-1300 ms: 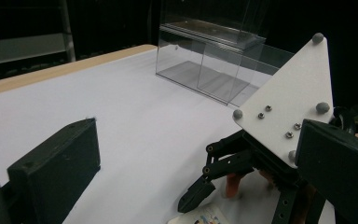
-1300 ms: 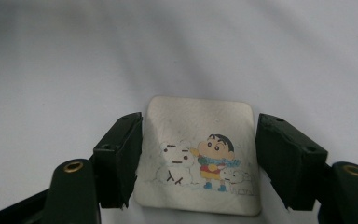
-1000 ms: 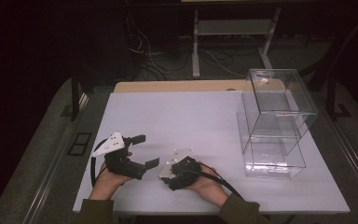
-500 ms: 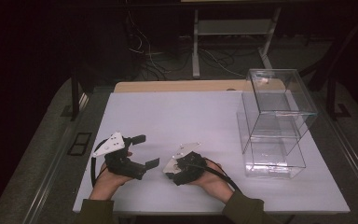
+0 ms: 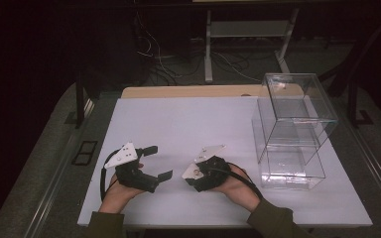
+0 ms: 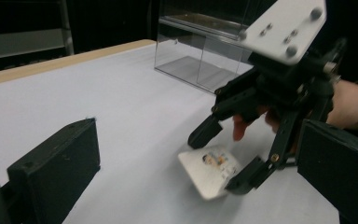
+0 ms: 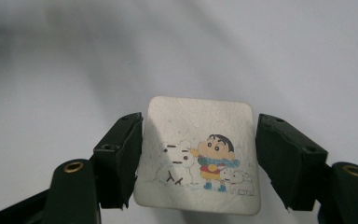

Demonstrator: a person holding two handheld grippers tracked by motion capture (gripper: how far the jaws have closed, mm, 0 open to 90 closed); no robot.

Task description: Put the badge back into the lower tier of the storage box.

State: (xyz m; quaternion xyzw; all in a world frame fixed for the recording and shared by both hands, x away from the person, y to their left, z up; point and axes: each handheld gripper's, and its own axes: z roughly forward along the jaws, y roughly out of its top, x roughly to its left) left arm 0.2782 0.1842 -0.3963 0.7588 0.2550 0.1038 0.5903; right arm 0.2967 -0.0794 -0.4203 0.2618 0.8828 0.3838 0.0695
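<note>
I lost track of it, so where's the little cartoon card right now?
The card lies on the white table near the person's edge, between the open jaws of the right gripper, left of the clear boxes.

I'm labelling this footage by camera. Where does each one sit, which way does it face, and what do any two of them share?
High view: above the person's side, facing forward and down on the table; both forearms, hands and each hand-held gripper show.
Left gripper view: rides the left hand-held gripper, looking along its jaws across the table at the right hand-held gripper.
Right gripper view: rides the right one, looking down at the card between its jaws.
Shared: the card; both stacked clear boxes.
</note>
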